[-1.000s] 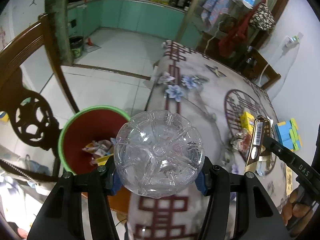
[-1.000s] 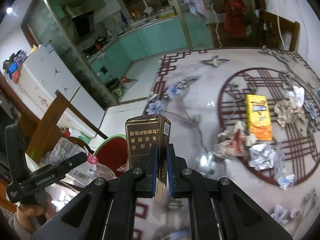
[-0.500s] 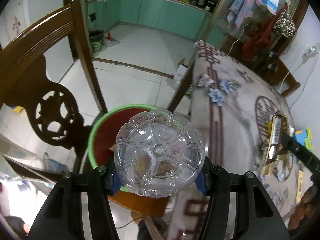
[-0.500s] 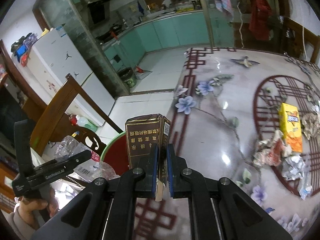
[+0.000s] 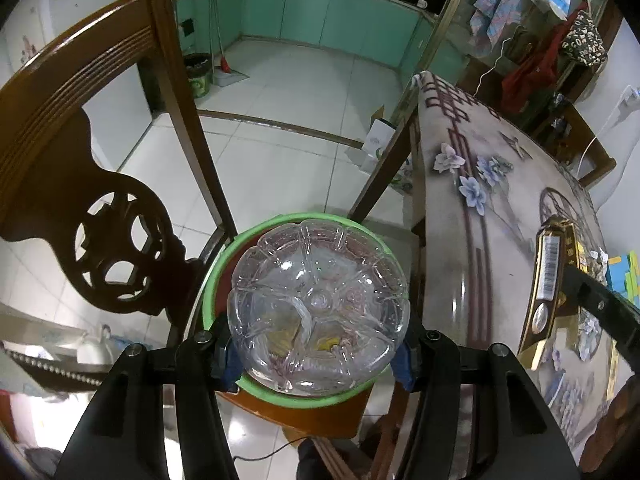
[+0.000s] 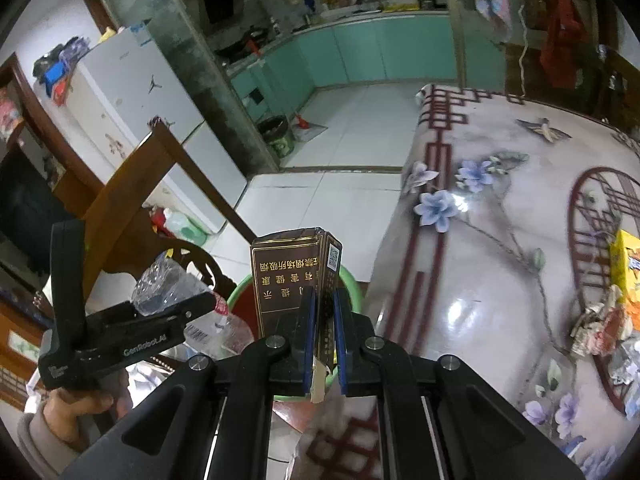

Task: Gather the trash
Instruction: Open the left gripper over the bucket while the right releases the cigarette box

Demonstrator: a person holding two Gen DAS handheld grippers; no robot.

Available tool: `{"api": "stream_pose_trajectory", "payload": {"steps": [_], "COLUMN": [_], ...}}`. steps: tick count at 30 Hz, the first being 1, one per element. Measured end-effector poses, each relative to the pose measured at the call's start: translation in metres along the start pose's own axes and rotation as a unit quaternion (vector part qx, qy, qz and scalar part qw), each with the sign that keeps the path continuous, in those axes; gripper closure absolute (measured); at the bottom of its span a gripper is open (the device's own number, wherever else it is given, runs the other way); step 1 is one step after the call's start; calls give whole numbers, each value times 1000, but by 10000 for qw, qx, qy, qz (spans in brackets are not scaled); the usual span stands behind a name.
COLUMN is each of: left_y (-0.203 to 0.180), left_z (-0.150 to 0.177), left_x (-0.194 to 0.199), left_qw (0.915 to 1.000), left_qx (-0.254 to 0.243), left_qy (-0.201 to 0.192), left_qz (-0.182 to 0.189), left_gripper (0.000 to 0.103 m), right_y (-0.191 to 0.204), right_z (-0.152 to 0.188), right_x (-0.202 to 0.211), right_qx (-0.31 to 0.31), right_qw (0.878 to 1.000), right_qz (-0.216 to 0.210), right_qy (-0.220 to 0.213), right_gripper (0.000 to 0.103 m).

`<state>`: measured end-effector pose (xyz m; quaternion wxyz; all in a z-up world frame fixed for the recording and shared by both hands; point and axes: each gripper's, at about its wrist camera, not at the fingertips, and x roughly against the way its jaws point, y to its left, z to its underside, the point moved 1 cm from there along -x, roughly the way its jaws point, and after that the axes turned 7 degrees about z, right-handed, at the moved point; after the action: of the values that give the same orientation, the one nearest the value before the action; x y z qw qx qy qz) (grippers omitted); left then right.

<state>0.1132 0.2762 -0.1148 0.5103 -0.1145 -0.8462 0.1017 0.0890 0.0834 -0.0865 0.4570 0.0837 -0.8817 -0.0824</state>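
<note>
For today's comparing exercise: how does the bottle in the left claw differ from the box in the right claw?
The bottle is clear, round plastic; the box is dark brown card with gold print. The bottle keeps the left claw spread wide; the flattened box lets the right claw pinch almost shut. Both are trash, gripped near the green bin.

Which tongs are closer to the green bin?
Left. The left tongs hold the bottle right over the green bin; the right tongs, gripping the brown box, sit beside it.

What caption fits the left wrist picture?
Left tool holds a clear plastic bottle above the green-rimmed bin beside the table.
</note>
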Motion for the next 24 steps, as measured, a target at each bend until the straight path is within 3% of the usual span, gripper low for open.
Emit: {"api": "stream_pose_trajectory", "payload": {"steps": [18, 20, 21, 24], "left_y": [17, 17, 17, 15], "left_z": [-13, -13, -14, -16], "left_x": [-30, -30, -28, -21], "left_qw": [9997, 9997, 9998, 9998], "left_qx": [3, 21, 14, -27], "left_qy": [242, 224, 176, 29], "left_qz": [-90, -102, -131, -185], "left_gripper": [46, 34, 22, 19], "right_y": [23, 22, 22, 24], "right_z": [2, 2, 2, 2], "right_x": [-42, -42, -41, -45], "right_qx": [247, 206, 199, 248], "right_qw": [9993, 9995, 9995, 9993], "right_qz": [-80, -102, -149, -217], "right_qy": [284, 202, 171, 198], "right_gripper": [96, 96, 95, 73]}}
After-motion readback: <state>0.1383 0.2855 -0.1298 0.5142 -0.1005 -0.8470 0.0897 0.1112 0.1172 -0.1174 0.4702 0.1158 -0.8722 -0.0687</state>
